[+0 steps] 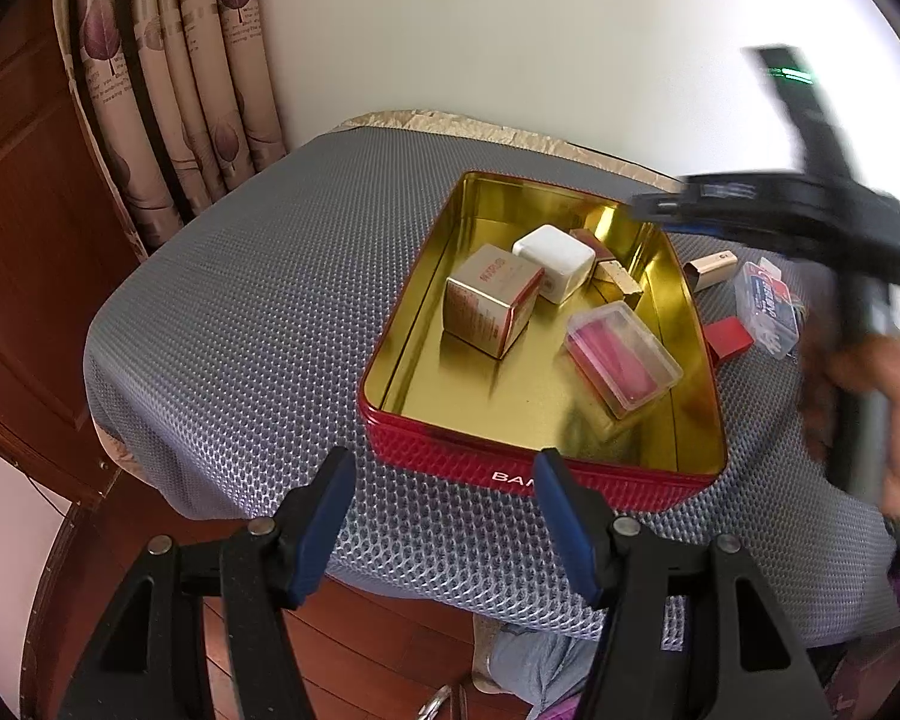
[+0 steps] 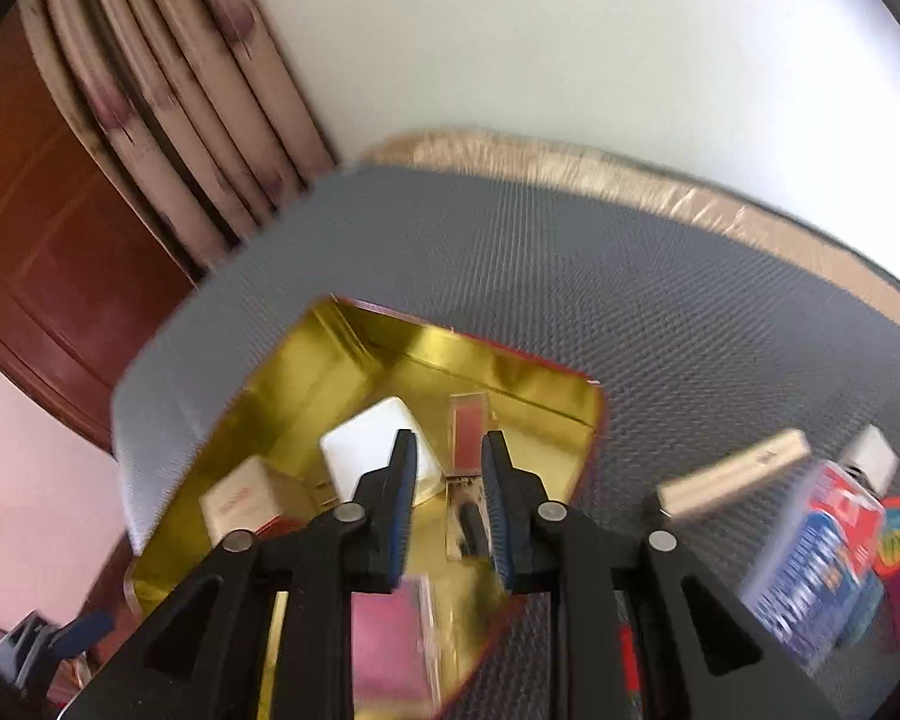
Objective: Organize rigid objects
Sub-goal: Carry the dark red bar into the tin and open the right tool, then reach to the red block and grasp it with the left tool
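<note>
A red tin (image 1: 528, 474) with a shiny gold inside sits on a grey bumpy mat (image 1: 240, 300), and some small things are already in it. There is a gold and red carton (image 1: 489, 306), a white cube box (image 1: 555, 261), a clear case with pink inside (image 1: 621, 354), and a thin gold and red lipstick box (image 2: 468, 432) near the far wall of the tin. So a good part of the tidying looks done. Some things are not yet in the tin. On the mat just beside it lie a small beige box (image 1: 711, 269), a little red box (image 1: 729, 339) and a clear case with red and blue print (image 1: 768, 306). These probably need to go in next. The left gripper (image 1: 444, 516) hangs by the near edge of the tin with its fingers about half open and nothing between them. The right gripper (image 2: 450, 504) is over the tin. Its fingers are a small way apart and hold nothing, with the lipstick box lying below the gap. This view is blurry, so small details are hard to see.
</note>
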A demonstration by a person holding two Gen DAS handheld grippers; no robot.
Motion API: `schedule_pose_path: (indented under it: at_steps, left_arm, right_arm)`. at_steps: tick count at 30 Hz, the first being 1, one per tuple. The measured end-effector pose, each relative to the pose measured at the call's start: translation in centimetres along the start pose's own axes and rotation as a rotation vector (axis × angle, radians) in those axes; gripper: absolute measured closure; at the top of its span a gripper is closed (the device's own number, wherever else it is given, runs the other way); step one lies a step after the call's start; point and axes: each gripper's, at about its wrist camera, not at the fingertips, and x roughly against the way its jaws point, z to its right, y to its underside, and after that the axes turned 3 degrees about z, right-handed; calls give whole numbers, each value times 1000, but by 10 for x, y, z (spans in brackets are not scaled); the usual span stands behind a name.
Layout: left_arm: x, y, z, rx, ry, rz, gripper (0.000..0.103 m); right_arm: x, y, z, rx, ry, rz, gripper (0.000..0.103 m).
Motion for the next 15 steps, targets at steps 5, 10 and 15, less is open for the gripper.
schedule_pose_path:
  at_steps: [5, 10, 15]
  left_arm:
    - [8, 2, 8, -24, 15, 15, 40]
    - [25, 2, 27, -86, 77, 43, 40]
    - [54, -9, 70, -258, 208, 136, 40]
  right_arm:
    - [87, 64, 64, -39, 173, 74, 62]
    - [142, 132, 134, -7, 496, 9, 53]
    - [182, 177, 192, -45, 676, -9, 43]
